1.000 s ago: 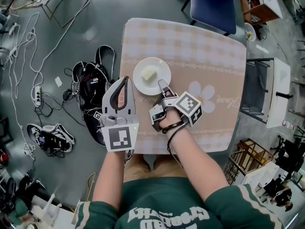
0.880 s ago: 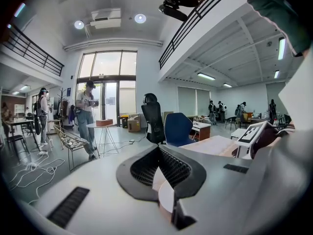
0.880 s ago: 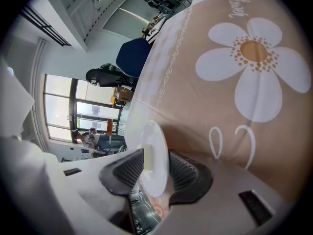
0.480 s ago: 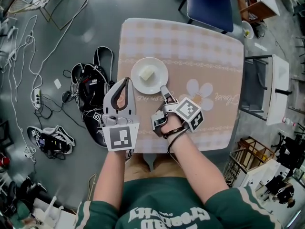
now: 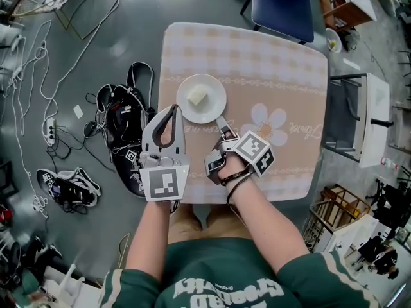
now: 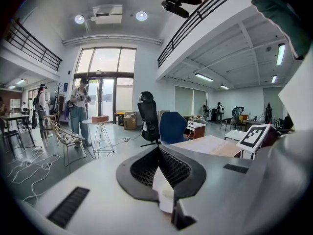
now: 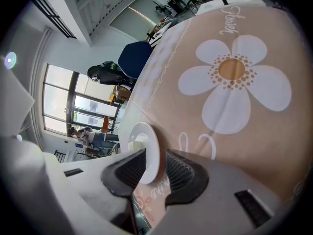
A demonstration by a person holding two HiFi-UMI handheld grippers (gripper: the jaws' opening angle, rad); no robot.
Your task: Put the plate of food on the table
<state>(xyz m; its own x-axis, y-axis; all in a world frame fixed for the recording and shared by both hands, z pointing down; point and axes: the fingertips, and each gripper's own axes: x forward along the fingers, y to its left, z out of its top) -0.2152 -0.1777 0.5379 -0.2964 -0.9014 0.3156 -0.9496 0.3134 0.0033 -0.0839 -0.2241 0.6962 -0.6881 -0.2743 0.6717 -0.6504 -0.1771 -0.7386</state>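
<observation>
White plate w/ pale food chunk sits on table, upper centre of head view. R gripper just below-right of rim, jaws apart & closing, rim btwn them, pads not pressing. L gripper lower left of plate, jaws together, empty.
</observation>
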